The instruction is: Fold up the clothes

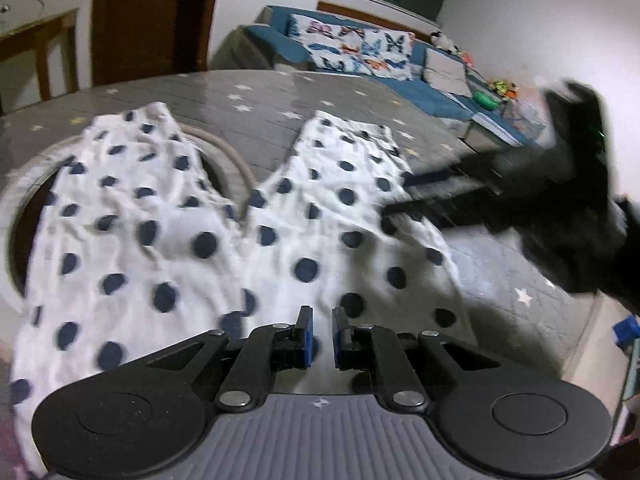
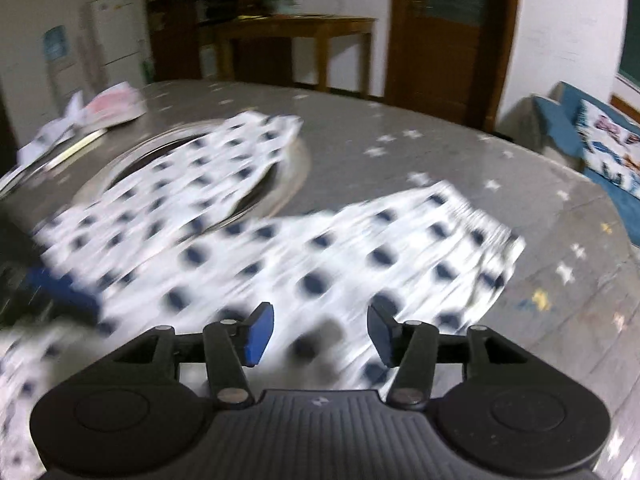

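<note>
White trousers with dark blue dots [image 1: 192, 240] lie spread on the grey star-patterned table [image 1: 256, 92], legs pointing away. They also show in the right wrist view [image 2: 304, 264], blurred. My left gripper [image 1: 322, 328] is nearly shut on the waist edge of the trousers, with a narrow gap between the blue pads. My right gripper [image 2: 320, 332] is open over the cloth with nothing between its pads. In the left wrist view it [image 1: 394, 208] reaches in from the right at the right leg's edge. The left gripper shows in the right wrist view [image 2: 60, 292] at the left, blurred.
A round recessed ring in the table [image 1: 224, 148] lies under the left leg. Papers or folded cloth [image 2: 108, 108] lie at the table's far left. A blue sofa with butterfly cushions [image 1: 360, 48] stands behind, a wooden table [image 2: 296, 28] and door beyond.
</note>
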Demonstrator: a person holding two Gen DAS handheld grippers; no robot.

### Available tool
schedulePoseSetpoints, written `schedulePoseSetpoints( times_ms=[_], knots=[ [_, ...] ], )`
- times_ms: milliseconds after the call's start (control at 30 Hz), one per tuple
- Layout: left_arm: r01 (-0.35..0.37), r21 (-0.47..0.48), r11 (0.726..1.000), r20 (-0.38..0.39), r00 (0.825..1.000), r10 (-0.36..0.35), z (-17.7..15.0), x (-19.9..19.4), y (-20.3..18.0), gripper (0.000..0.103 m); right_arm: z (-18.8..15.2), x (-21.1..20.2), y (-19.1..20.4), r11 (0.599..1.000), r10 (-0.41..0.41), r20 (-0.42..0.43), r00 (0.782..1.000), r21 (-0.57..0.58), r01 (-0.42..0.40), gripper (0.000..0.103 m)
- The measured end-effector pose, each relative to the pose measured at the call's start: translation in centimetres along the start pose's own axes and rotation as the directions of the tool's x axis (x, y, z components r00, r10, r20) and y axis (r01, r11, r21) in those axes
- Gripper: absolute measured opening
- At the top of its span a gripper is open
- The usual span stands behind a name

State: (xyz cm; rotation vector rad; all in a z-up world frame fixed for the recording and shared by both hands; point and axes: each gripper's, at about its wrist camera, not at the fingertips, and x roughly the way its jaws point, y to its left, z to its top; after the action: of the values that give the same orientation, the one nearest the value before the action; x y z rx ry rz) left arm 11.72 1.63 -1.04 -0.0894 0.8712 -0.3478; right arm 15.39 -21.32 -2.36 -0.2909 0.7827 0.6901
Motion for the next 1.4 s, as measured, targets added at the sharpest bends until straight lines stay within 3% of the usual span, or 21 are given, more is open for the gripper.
schedulePoseSetpoints(
  times_ms=[167, 300, 500, 733, 967, 1133, 1267, 1400],
  knots=[
    [-0.074, -0.023, 0.997, 0.006, 0.997, 0.074, -1.0, -1.4, 2.0, 0.013, -2.0, -2.7, 3.9, 0.997, 0.042, 0.001, 0.999, -0.064, -0.042, 0.055],
    [-0.128, -0.045, 0.991, 0.006, 0.992, 0.128, -2.4, -2.7, 3.5, 0.014, -3.0, -4.3, 7.5, 0.984, 0.141, 0.003, 0.990, -0.109, -0.140, 0.057],
    [-0.204, -0.085, 0.975, -0.017, 0.979, 0.204, -4.8, -3.7, 5.8, 0.014, -4.9, -4.0, 11.7, 0.953, 0.213, -0.071, 0.974, -0.205, -0.224, 0.057],
    [-0.226, -0.124, 0.966, -0.013, 0.974, 0.226, -6.1, -4.9, 7.8, 0.013, -5.8, -4.0, 11.7, 0.948, 0.219, -0.133, 0.967, -0.204, -0.243, 0.057],
    [-0.235, -0.116, 0.965, -0.006, 0.972, 0.236, -6.4, -5.7, 7.3, 0.013, -5.8, -4.5, 10.9, 0.957, 0.220, -0.123, 0.968, -0.163, -0.238, 0.057],
    [-0.214, -0.079, 0.974, 0.022, 0.976, 0.216, -6.5, -6.8, 5.8, 0.014, -5.2, -4.4, 8.8, 0.977, 0.187, -0.084, 0.979, -0.084, -0.194, 0.057],
    [-0.100, -0.001, 0.995, 0.035, 0.994, 0.100, -6.7, -7.5, 2.5, 0.024, -4.7, -3.9, 6.4, 0.992, 0.126, -0.067, 0.990, -0.013, -0.128, 0.057],
    [0.016, 0.076, 0.997, 0.011, 1.000, -0.016, -7.2, -7.1, -1.3, 0.032, -4.4, -3.6, 4.1, 0.997, 0.060, -0.043, 0.997, 0.046, -0.058, 0.057]
  ],
)
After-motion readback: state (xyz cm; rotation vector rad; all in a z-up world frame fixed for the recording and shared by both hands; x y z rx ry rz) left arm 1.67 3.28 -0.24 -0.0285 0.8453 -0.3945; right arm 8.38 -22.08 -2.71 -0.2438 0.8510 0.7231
